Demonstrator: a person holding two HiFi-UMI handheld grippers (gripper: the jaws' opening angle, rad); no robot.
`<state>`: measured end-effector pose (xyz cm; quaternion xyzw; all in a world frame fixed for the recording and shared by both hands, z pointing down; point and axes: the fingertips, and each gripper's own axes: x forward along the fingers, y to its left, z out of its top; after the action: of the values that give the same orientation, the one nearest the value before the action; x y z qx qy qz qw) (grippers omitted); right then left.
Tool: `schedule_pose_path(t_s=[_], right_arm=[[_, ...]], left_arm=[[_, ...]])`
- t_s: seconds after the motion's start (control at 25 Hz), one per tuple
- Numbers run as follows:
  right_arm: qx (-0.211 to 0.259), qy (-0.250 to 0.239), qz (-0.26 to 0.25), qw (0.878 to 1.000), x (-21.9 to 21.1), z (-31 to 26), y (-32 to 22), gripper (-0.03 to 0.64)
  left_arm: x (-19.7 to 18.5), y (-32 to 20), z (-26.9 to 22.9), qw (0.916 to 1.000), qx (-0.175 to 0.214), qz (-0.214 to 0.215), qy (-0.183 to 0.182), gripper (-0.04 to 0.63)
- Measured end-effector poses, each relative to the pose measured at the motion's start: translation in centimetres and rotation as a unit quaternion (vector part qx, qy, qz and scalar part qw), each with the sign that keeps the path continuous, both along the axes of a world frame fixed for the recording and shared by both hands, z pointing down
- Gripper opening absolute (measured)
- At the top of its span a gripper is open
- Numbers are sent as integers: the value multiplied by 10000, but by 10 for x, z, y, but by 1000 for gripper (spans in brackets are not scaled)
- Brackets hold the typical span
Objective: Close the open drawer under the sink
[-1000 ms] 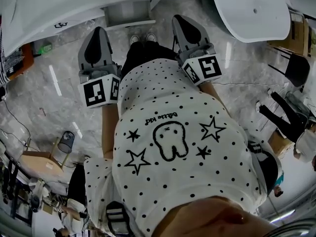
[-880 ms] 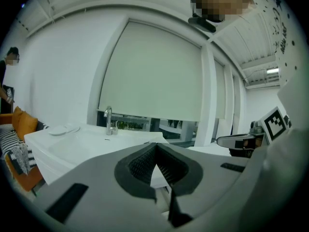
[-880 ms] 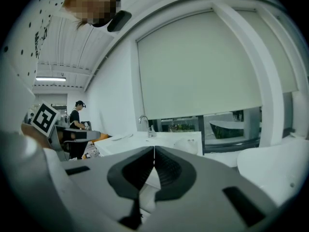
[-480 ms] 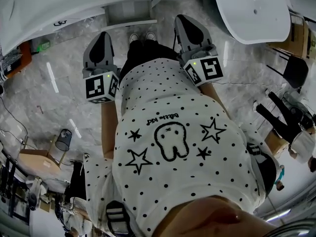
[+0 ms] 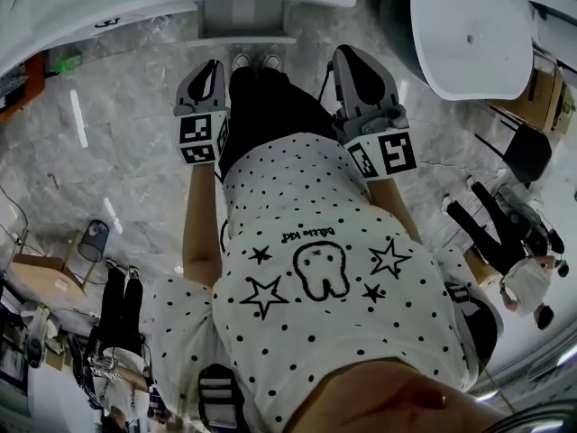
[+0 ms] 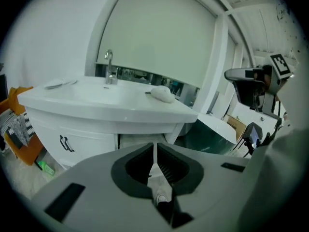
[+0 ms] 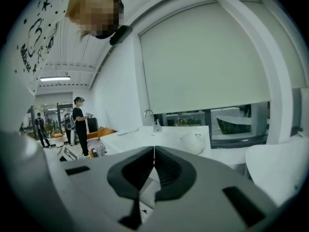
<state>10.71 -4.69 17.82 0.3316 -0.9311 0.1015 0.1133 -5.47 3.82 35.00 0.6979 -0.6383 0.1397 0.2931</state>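
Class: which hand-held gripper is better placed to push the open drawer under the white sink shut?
Probably the left. The shut left hand-held gripper points below the white sink counter, with the open pale drawer straight beyond its jaws. The right hand-held gripper aims higher, across the counter's top.

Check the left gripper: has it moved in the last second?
Yes. The left gripper has dropped toward the floor, looking smaller in the head view, and now sits closer to the drawer.

Top centre of the head view: white drawer, pulled out level from under the curved white sink, front facing frame bottom.
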Motion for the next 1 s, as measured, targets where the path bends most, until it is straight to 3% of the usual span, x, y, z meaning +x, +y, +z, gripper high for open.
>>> schedule_pose_path(t_s=[0.28,0.36,0.48,0.6,0.8,1.0], right_arm=[[-349,43,-13,9994,-32,53,-8,14],[-470,41,-43,9989,-36,66,-3,14],[-566,152,-99,9982,-28,84,1,14],[-621,271,45,9977,-8,101,-3,14],[-779,430,385,9953,-26,157,1,14],[-978,522,657,9917,-29,191,9,14]], left_arm=[[-5,-6,114,9978,-614,161,205,16],[-1,-6,144,9955,-867,185,342,88],[19,-9,184,9917,-1164,148,518,107],[39,-19,216,9926,-1119,171,443,111],[20,-14,290,9916,-1233,200,349,129],[18,-17,328,9909,-1260,114,463,129]])
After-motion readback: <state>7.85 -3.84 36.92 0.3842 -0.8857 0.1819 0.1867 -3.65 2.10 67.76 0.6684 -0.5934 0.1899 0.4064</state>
